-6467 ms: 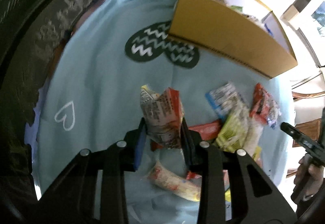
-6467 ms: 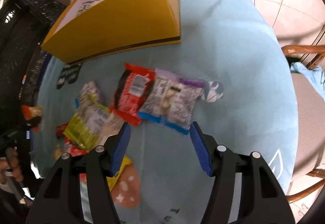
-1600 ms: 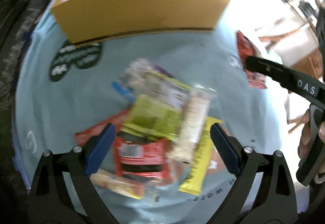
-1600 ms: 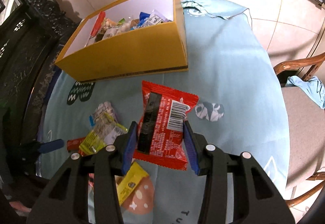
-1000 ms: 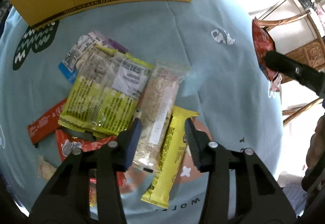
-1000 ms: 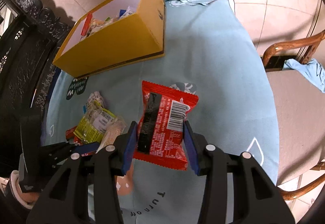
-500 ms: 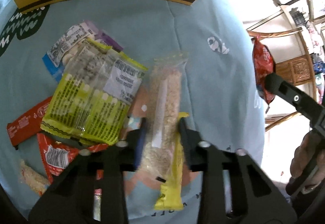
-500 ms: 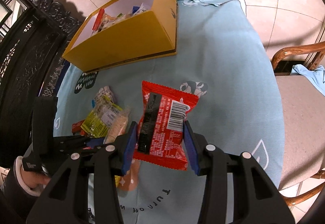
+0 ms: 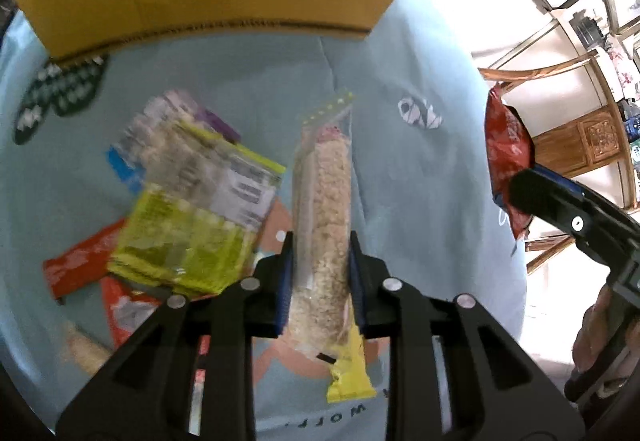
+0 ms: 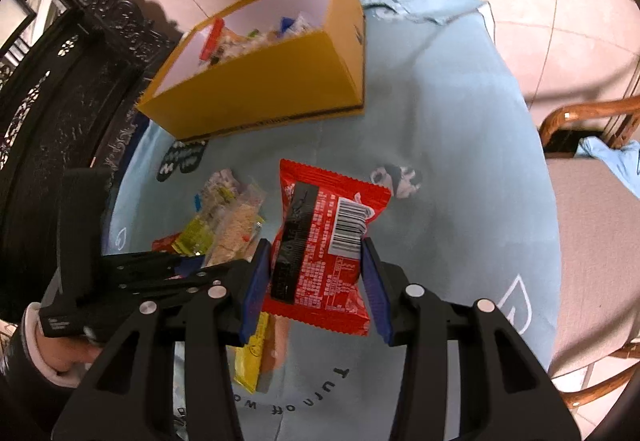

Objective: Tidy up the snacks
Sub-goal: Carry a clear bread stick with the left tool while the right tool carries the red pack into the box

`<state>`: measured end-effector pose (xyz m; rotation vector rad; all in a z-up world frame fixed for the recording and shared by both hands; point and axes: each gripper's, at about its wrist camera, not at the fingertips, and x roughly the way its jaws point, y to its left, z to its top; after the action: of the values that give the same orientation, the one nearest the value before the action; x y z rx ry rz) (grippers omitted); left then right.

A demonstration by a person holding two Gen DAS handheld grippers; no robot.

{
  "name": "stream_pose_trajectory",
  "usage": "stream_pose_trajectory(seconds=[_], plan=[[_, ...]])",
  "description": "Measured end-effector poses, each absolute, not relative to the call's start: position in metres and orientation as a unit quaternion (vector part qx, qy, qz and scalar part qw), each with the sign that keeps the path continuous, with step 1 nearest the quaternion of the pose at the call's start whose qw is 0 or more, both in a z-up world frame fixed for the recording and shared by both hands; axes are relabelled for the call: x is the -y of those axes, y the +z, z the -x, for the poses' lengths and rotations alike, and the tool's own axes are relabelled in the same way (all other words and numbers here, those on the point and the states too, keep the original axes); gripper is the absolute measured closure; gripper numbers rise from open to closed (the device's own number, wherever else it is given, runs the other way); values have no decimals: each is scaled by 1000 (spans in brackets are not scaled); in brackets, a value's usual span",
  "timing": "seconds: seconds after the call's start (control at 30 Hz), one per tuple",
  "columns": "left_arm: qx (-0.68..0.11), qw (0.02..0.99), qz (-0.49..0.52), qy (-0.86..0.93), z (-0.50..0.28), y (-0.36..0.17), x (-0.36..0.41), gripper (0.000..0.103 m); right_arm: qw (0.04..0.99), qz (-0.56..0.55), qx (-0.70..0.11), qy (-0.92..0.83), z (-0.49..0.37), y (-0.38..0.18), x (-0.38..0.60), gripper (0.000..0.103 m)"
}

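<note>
A: What is each hand carrying?

B: The left gripper [image 9: 319, 273] has its jaws closed on the rice-cracker pack [image 9: 323, 213], pinched near its lower end so the long clear sleeve stands forward. The right gripper [image 10: 314, 283] has its jaws clamped on the red snack packet [image 10: 324, 241], held above the desk [image 10: 460, 161].

A: Why grip them that way?

B: I'd judge a side pinch keeps each packet steady for carrying to the yellow box [image 10: 264, 93], which already holds snacks.

A: What remains?

B: The green packet [image 9: 188, 237], the yellow bar [image 9: 350, 373] and an orange-red wrapper [image 9: 78, 267] lie loose on the blue cloth, near the box.
</note>
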<state>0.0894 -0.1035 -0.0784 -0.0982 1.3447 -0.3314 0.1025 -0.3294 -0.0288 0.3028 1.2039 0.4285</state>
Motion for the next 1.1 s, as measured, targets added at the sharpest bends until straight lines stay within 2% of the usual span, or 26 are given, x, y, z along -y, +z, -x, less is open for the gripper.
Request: stream_pose_trajectory(seconds=[0.27, 0.57, 0.83, 1.1], plan=[[-555, 824, 24, -114, -97, -7, 77, 79, 823, -111, -513, 219, -121, 19, 303, 58], [-505, 858, 41, -78, -163, 59, 51, 79, 854, -104, -456, 228, -183, 67, 284, 58], [-493, 867, 43, -56, -214, 78, 37, 79, 860, -103, -446, 226, -228, 74, 266, 58], [-507, 860, 47, -28, -267, 50, 20, 78, 851, -100, -470, 212, -287, 41, 242, 57]])
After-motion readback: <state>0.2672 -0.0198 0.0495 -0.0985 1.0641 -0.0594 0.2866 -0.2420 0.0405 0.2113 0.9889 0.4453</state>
